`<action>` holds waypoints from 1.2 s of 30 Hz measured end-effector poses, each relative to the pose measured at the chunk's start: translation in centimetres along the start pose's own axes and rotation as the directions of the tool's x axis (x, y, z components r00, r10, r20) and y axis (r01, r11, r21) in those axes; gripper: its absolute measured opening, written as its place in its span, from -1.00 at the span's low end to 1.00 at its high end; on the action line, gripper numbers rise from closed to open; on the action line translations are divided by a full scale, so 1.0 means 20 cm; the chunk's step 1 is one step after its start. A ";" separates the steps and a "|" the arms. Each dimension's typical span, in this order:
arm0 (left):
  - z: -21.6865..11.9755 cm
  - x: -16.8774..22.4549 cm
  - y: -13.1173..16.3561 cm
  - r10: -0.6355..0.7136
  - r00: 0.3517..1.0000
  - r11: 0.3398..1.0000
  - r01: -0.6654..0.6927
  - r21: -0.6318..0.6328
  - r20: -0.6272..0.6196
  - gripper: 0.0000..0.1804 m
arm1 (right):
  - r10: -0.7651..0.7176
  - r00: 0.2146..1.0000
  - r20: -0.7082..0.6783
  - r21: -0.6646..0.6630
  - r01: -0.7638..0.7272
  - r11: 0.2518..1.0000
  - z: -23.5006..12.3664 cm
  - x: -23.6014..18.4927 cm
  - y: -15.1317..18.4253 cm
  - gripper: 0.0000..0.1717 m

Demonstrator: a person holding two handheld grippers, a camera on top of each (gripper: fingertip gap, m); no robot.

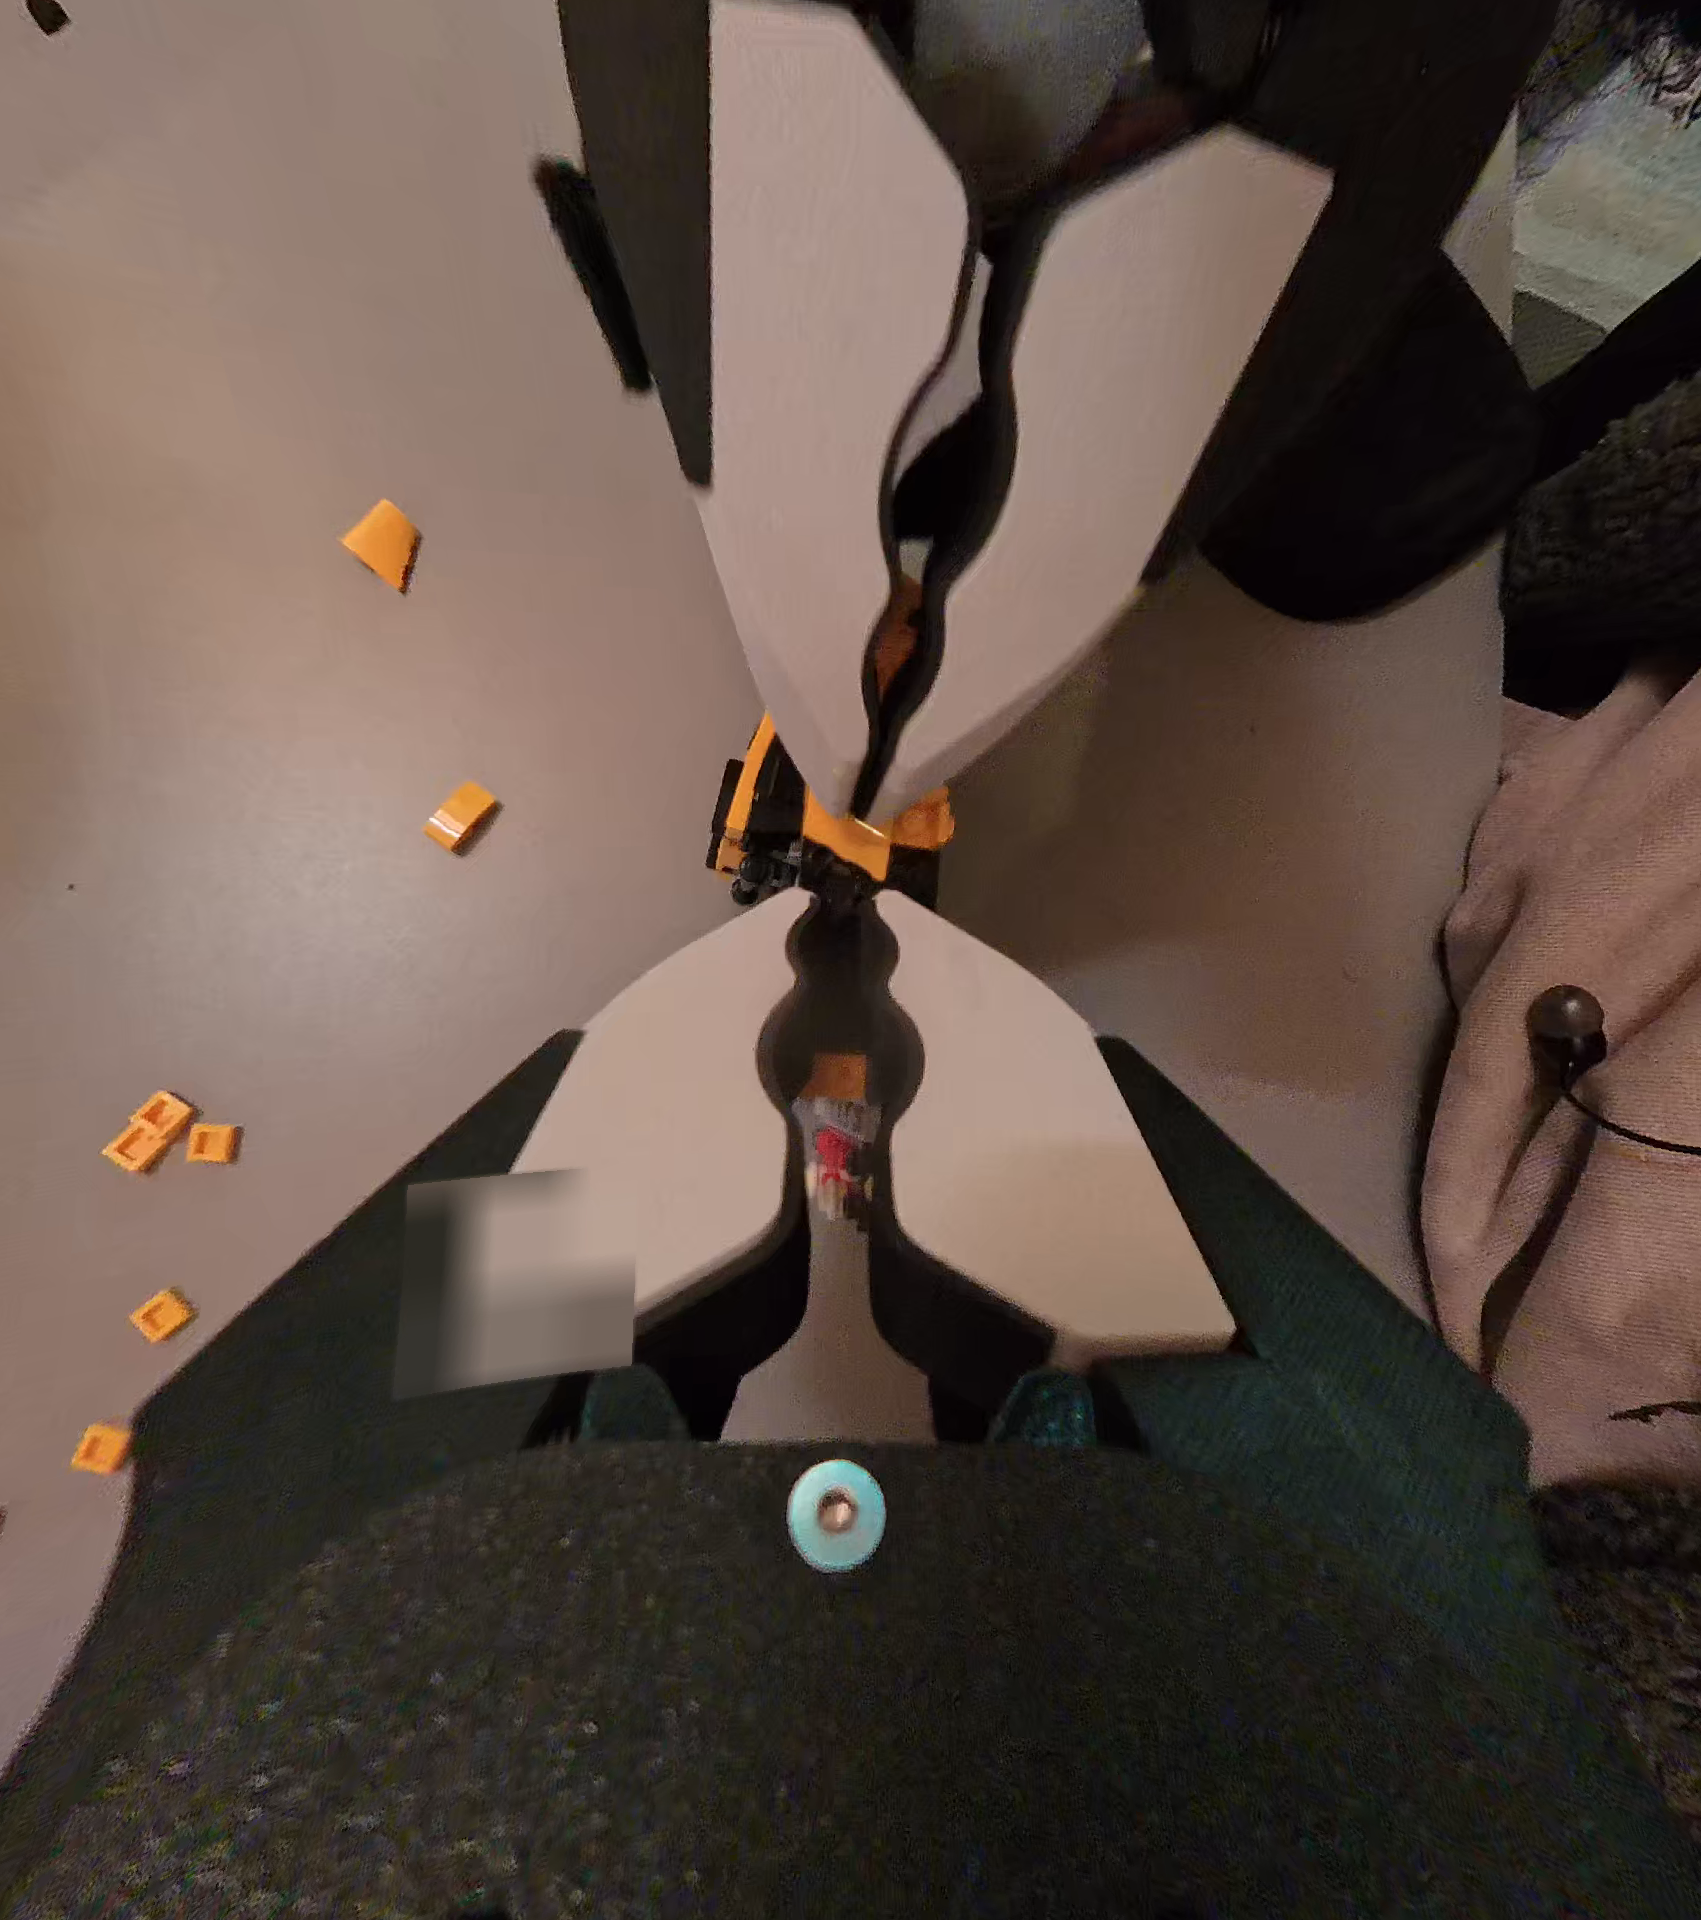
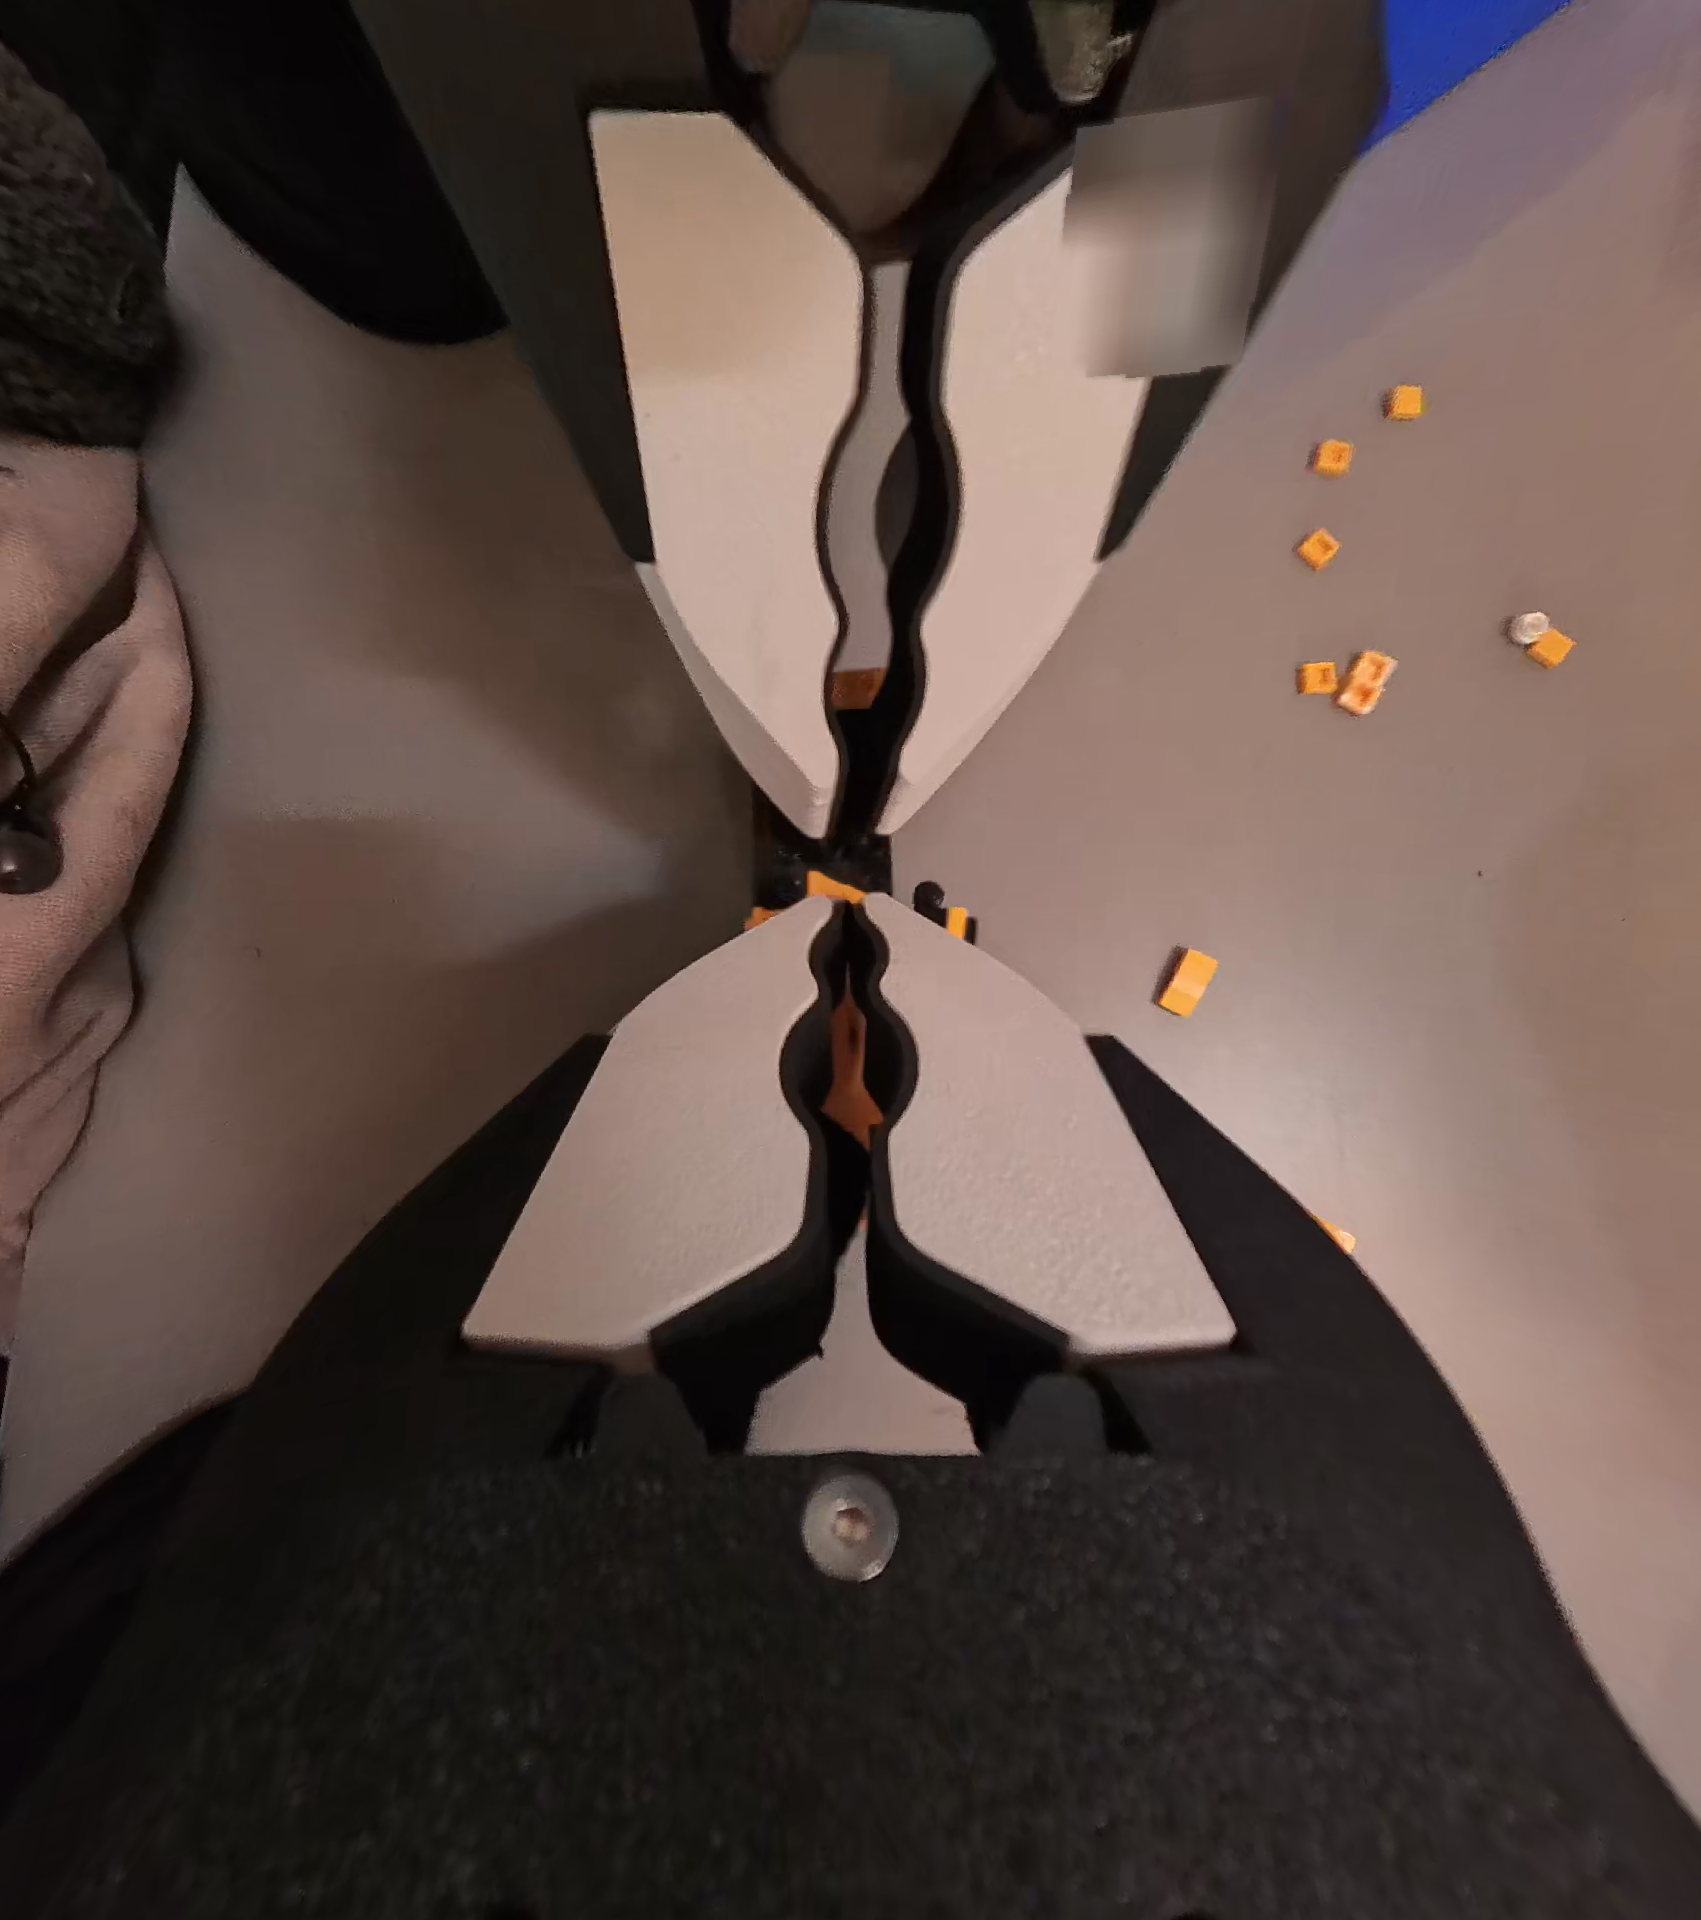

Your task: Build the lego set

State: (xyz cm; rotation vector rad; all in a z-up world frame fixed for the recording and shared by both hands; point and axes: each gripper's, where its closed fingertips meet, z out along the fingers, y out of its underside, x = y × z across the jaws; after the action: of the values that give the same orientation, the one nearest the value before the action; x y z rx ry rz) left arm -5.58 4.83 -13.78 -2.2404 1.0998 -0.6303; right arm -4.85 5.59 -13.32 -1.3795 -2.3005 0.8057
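Both grippers pinch one orange-black brick model.

Both tools pinch 1 orange-black brick model tip-to-tip.

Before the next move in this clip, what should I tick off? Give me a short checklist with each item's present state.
1. Both grippers meet tip to tip over the orange-and-black brick model: ok.
2. Right gripper has its jaws together at the orange tile on top of the model: ok. Whether it grips the tile: cannot tell.
3. Left gripper hold on the model's black end: cannot tell, since the tips hide the contact.
4. Model seated on the grey table: cannot tell.
5. Loose orange pieces lie apart from both grippers: ok.
6. Beige cloth at the table edge is clear of the jaws: ok.
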 end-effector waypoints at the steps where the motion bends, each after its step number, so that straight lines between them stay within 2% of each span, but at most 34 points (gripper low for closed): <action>1: 0.00 0.00 0.00 0.006 1.000 1.000 -0.006 0.002 0.006 -0.93 | 0.020 1.000 -0.007 0.051 -0.020 0.998 -0.03 0.01 -0.02 -1.00; 3: -0.01 -0.01 0.00 0.007 1.000 1.000 -0.007 0.009 0.015 -0.94 | 0.086 0.996 0.001 0.157 -0.085 0.984 -0.11 0.04 -0.05 -1.00; 5: -0.02 -0.02 0.00 0.002 1.000 1.000 -0.003 0.018 0.019 -0.93 | 0.114 0.993 -0.031 0.198 -0.106 0.974 -0.17 0.08 -0.04 -1.00; 15: 0.02 -0.03 -0.04 0.038 0.999 0.998 -0.039 0.050 0.015 -0.87 | 0.116 0.991 -0.065 0.218 -0.099 0.971 -0.15 0.00 0.15 -0.72; 22: 0.05 -0.04 -0.08 -0.066 0.996 0.995 0.070 0.066 -0.057 -0.92 | 0.104 0.993 -0.056 0.267 -0.085 0.960 -0.14 -0.03 0.17 -0.68; 25: 0.06 -0.03 -0.09 -0.069 0.995 0.996 0.073 0.056 -0.074 -0.91 | 0.097 0.994 -0.056 0.279 -0.077 0.957 -0.14 -0.03 0.17 -0.68; 33: 0.07 -0.03 -0.09 -0.074 0.995 0.996 0.077 0.047 -0.064 -0.91 | 0.089 0.995 -0.051 0.310 -0.069 0.948 -0.13 -0.04 0.17 -0.62; 36: 0.06 -0.06 -0.09 -0.048 0.999 0.998 0.048 0.049 -0.005 -0.88 | 0.080 0.995 -0.052 0.331 -0.058 0.942 -0.14 -0.05 0.17 -0.57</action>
State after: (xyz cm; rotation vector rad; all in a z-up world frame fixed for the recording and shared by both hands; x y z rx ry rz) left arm -4.55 7.02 -13.69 -2.2298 1.0241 -0.6748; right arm -0.49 6.79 -13.30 -1.3170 -1.9653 1.0936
